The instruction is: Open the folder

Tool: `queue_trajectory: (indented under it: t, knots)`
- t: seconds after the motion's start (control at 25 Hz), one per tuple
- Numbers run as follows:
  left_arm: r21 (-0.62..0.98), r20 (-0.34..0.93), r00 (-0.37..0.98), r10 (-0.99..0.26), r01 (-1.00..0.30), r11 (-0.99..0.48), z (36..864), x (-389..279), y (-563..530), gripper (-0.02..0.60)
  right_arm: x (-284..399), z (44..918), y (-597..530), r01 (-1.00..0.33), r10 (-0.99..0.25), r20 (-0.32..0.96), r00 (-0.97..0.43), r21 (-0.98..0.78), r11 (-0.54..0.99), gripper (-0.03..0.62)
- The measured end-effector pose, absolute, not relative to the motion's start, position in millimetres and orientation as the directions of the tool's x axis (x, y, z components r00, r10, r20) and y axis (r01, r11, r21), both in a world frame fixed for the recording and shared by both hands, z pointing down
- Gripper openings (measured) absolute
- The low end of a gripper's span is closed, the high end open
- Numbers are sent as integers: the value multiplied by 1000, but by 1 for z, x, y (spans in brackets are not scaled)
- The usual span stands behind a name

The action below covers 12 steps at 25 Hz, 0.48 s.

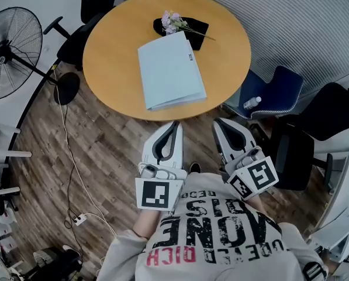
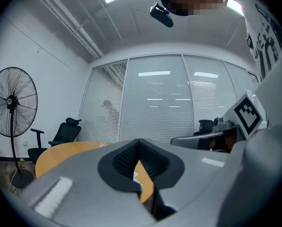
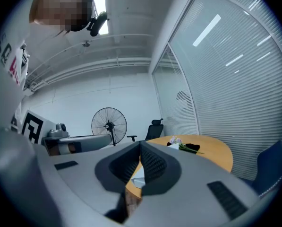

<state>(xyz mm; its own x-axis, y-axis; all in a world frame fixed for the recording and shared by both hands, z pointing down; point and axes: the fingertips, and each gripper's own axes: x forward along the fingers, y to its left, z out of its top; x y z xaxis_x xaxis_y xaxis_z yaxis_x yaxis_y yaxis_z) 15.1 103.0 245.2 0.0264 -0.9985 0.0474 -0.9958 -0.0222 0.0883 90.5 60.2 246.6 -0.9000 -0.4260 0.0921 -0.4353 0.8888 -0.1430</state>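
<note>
A closed light-blue folder [image 1: 169, 70] lies flat in the middle of the round wooden table [image 1: 110, 51], its spine toward the right. My left gripper [image 1: 175, 123] and right gripper [image 1: 217, 122] are held side by side just short of the table's near edge, both pointing level at the folder. Neither touches the folder or the table. In the left gripper view the left gripper [image 2: 139, 141] has its jaws together with nothing in them. The right gripper [image 3: 141, 143] looks the same in its own view. A sliver of the folder [image 3: 139, 179] shows through the slot below the tips.
A sprig of flowers [image 1: 174, 21] lies on a black cloth [image 1: 192, 27] at the table's far side. A standing fan [image 1: 7, 51] and a black chair [image 1: 75, 40] are at the left. A blue chair [image 1: 273, 89] holding a bottle [image 1: 251, 102] stands at the right.
</note>
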Motion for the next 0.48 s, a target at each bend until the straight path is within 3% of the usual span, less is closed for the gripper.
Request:
queue_trajectory:
  t: [0.48]
  knots:
    - [106,52,38,-998,-994,-32,250,11,104,9,83,250,62,-436,-424,112,-899,-133,890,12]
